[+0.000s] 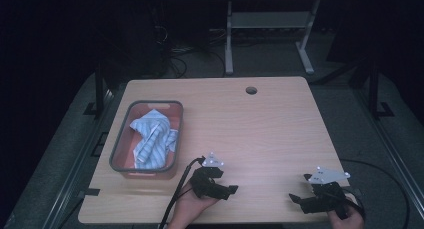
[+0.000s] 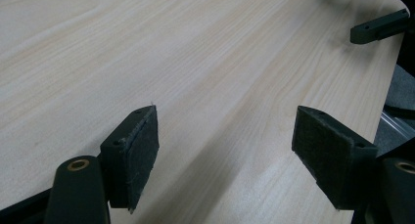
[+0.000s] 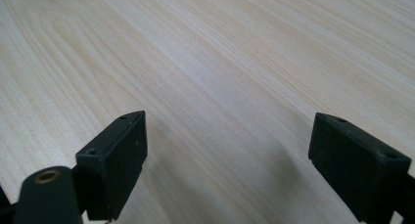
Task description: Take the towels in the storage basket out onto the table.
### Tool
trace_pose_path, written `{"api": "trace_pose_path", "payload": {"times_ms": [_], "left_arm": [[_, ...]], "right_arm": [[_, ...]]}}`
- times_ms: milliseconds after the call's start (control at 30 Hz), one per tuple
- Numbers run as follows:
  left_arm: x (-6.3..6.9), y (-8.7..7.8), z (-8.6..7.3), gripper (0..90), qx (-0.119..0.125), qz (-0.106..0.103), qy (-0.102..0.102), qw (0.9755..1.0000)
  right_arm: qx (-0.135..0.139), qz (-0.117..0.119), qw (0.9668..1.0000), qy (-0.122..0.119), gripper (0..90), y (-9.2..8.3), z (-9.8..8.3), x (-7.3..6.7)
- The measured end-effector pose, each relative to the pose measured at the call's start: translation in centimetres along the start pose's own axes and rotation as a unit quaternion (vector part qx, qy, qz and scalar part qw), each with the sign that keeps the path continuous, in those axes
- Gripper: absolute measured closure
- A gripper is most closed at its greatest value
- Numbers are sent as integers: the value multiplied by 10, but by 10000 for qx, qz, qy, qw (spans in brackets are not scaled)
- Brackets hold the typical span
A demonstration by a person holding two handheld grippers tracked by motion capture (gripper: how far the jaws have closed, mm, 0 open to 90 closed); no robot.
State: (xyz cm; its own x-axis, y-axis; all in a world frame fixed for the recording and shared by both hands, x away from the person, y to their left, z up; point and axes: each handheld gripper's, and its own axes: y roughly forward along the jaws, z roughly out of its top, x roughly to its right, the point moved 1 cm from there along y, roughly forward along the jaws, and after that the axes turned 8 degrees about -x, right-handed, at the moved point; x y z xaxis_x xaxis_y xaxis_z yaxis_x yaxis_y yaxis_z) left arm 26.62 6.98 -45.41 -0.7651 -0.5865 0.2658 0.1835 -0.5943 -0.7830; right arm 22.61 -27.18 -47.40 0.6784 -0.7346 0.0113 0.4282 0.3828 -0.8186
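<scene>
My left gripper [image 1: 227,191] rests low over the wooden table [image 1: 260,134] near its front edge, pointing right, held by a hand. In the left gripper view its jaws [image 2: 225,131] stand wide open over bare wood. My right gripper [image 1: 297,199] sits at the front right, pointing left toward the other one. Its jaws [image 3: 230,131] are also spread wide, with just table between them. A jaw tip of the right gripper [image 2: 379,27] shows at the top right of the left gripper view.
A grey-rimmed bin [image 1: 120,144] stands at the table's left side and holds a crumpled blue-and-white striped cloth [image 1: 152,139]. A round cable hole [image 1: 251,90] sits near the far edge. Beyond the table stands a white desk frame [image 1: 270,34].
</scene>
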Motion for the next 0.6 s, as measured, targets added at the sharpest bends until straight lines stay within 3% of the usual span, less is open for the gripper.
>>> {"api": "trace_pose_path", "payload": {"times_ms": [400,467,600], "left_arm": [[-5,-12,13,254,126,-10,-56,9999],[-7,-14,16,252,20,46,-35,10000],[-8,-17,23,246,38,8,-75,10000]], "right_arm": [[27,-17,9999,116,138,-1,-1,3],[40,-14,9999,144,138,-1,-1,3],[49,-11,9999,156,138,-2,-1,3]]}}
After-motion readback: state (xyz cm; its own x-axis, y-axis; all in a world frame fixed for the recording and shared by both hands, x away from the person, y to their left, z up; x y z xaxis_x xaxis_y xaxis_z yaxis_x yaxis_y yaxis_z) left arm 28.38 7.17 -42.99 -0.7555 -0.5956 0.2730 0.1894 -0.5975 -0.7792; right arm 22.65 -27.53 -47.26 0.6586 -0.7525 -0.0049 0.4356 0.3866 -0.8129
